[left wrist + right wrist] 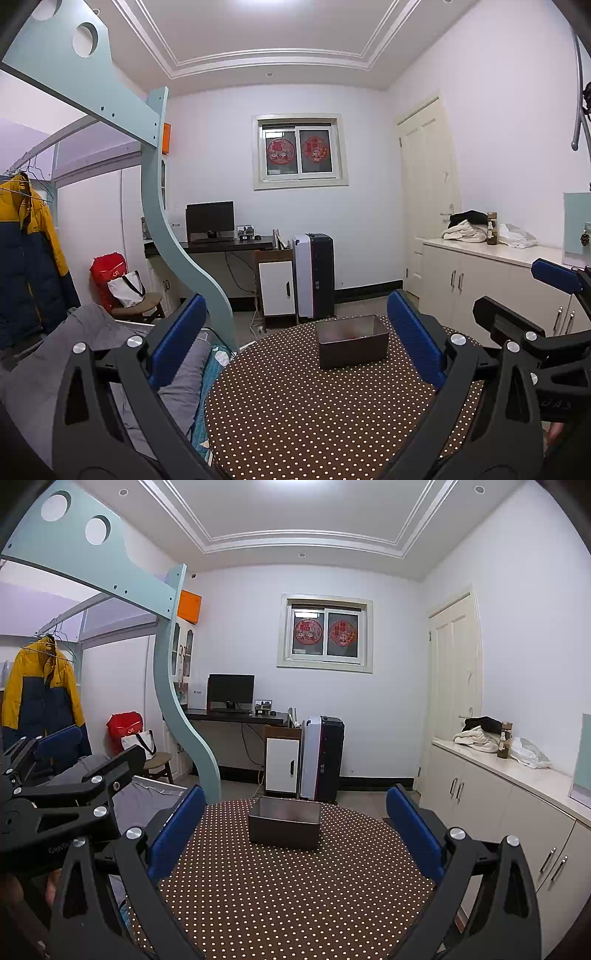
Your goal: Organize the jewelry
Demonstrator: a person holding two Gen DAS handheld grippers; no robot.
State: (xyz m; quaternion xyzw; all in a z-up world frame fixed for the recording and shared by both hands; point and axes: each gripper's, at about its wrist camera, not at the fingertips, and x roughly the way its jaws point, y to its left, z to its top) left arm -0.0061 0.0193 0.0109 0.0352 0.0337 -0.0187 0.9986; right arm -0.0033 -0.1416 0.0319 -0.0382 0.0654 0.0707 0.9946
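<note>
A dark open-topped box (pixel 352 345) stands at the far side of a round table with a brown white-dotted cloth (pixel 295 413). Something reddish shows faintly inside it in the left wrist view; I cannot tell what it is. The same box (pixel 284 824) appears in the right wrist view, its contents unclear. My left gripper (pixel 297 334) is open, held above the near part of the table, nothing between its blue pads. My right gripper (pixel 295 821) is open too, level with the left one and empty. Each gripper shows at the edge of the other's view.
A bed with grey bedding (pixel 55 354) and a pale blue loft frame (pixel 173 243) lie left of the table. White cabinets (pixel 517 797) run along the right wall. A desk with a monitor (pixel 209 220), a small cabinet and a suitcase (pixel 314 275) stand at the far wall.
</note>
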